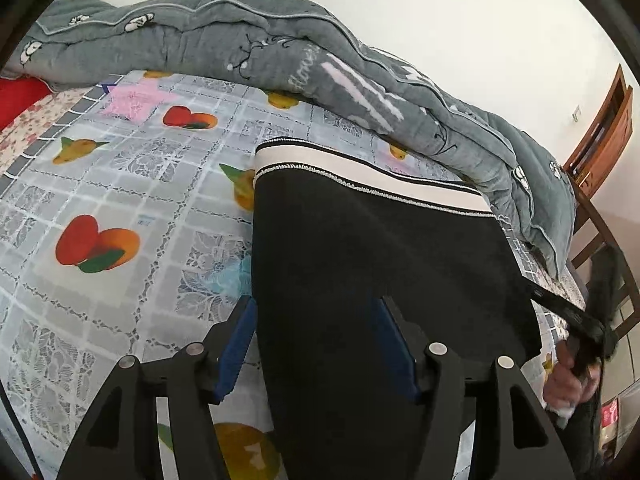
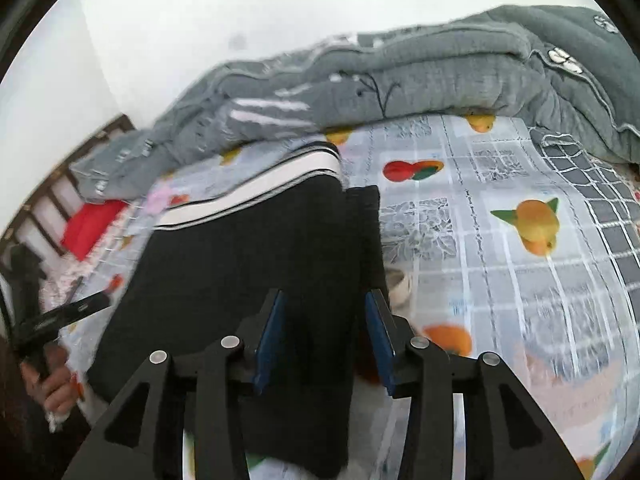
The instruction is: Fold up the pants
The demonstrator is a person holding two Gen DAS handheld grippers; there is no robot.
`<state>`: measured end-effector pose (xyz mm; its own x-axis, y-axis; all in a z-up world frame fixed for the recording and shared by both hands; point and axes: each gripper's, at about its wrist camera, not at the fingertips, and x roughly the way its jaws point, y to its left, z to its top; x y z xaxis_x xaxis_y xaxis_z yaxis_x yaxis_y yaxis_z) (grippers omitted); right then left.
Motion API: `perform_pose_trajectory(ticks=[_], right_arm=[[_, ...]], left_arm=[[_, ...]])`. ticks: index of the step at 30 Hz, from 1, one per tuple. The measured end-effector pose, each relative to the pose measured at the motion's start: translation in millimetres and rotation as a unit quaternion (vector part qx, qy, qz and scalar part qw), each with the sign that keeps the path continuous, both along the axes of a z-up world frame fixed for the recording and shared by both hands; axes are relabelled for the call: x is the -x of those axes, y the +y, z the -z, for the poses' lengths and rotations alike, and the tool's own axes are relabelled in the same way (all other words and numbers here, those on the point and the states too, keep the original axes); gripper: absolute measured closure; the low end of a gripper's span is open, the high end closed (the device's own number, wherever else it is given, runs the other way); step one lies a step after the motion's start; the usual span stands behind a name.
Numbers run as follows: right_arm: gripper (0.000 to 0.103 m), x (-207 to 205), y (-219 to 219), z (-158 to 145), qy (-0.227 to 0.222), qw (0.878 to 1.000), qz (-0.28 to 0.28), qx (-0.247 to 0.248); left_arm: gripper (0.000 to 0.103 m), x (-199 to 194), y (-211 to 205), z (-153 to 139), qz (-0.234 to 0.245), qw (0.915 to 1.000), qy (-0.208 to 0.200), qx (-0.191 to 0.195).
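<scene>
Black pants (image 1: pixel 372 256) with a white striped waistband (image 1: pixel 360 172) lie flat on the bed, waistband toward the grey quilt. My left gripper (image 1: pixel 314 312) is open just above the pants' left edge, one blue pad (image 1: pixel 236 344) over the sheet, the other over the cloth. In the right wrist view the pants (image 2: pixel 240 264) lie the same way, waistband (image 2: pixel 256 188) far. My right gripper (image 2: pixel 326 304) is open over the pants' right edge, holding nothing. Each view shows the other gripper in a hand at its border, the right (image 1: pixel 568 312) and the left (image 2: pixel 60 320).
A fruit-printed sheet (image 1: pixel 120 200) covers the bed. A rolled grey quilt (image 1: pixel 280 52) lies along the far side by the wall. A red pillow (image 1: pixel 20 96) lies at the bed's end. A wooden bed rail (image 2: pixel 48 200) and a wooden door (image 1: pixel 604 128) stand beyond the bed.
</scene>
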<state>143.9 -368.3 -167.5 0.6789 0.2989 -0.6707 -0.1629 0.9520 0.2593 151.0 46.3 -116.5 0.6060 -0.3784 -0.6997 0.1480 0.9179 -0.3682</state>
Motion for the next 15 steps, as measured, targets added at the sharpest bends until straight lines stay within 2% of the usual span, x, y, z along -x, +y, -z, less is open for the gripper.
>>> perform_pose_trajectory(ticks=[1, 2, 3, 5, 6, 7, 8, 10, 12, 13, 15], right_arm=[[0.075, -7.2, 3.0, 3.0, 0.001, 1.000, -0.004, 0.000], [0.087, -8.0, 5.1, 1.3, -0.006, 1.000, -0.007, 0.000], [0.093, -5.7, 8.8, -5.2, -0.020, 1.000, -0.014, 0.009], [0.094, 7.9, 7.4, -24.2, -0.053, 0.998, -0.037, -0.002], [0.094, 20.1, -2.0, -38.3, -0.082, 0.995, -0.048, -0.037], [0.094, 25.9, -8.7, -44.4, -0.098, 0.993, -0.043, -0.052], [0.094, 28.5, -12.5, -45.3, -0.105, 0.993, -0.031, -0.047], [0.094, 18.1, -17.0, -29.8, -0.080, 0.997, -0.002, -0.007], [0.088, -4.7, -21.6, 3.4, -0.008, 1.000, 0.021, 0.013], [0.086, -7.3, -22.9, 12.3, -0.002, 0.999, 0.024, 0.021], [0.073, -1.6, -20.2, 0.8, -0.023, 0.998, 0.020, 0.055]], left_arm=[[0.044, 1.5, 0.2, -1.4, 0.000, 1.0000, -0.002, -0.004], [0.044, 3.4, 1.2, -3.6, -0.001, 0.9999, -0.007, -0.009], [0.044, 4.3, 2.0, -5.2, -0.003, 0.9999, -0.010, -0.011], [0.044, 5.7, 4.5, -9.2, -0.006, 0.9998, -0.015, -0.015], [0.044, 6.4, 6.1, -11.6, -0.007, 0.9997, -0.019, -0.014], [0.044, 6.3, 7.3, -13.0, -0.006, 0.9996, -0.022, -0.014], [0.043, 6.1, 7.5, -14.5, -0.005, 0.9996, -0.026, -0.014], [0.043, 2.8, 4.4, -16.1, -0.003, 0.9995, -0.028, -0.016], [0.043, -2.4, -3.4, -16.6, 0.003, 0.9994, -0.030, -0.017], [0.044, -4.3, -7.9, -17.0, 0.007, 0.9993, -0.031, -0.020], [0.043, -9.4, -19.2, -19.1, 0.014, 0.9986, -0.037, -0.033]])
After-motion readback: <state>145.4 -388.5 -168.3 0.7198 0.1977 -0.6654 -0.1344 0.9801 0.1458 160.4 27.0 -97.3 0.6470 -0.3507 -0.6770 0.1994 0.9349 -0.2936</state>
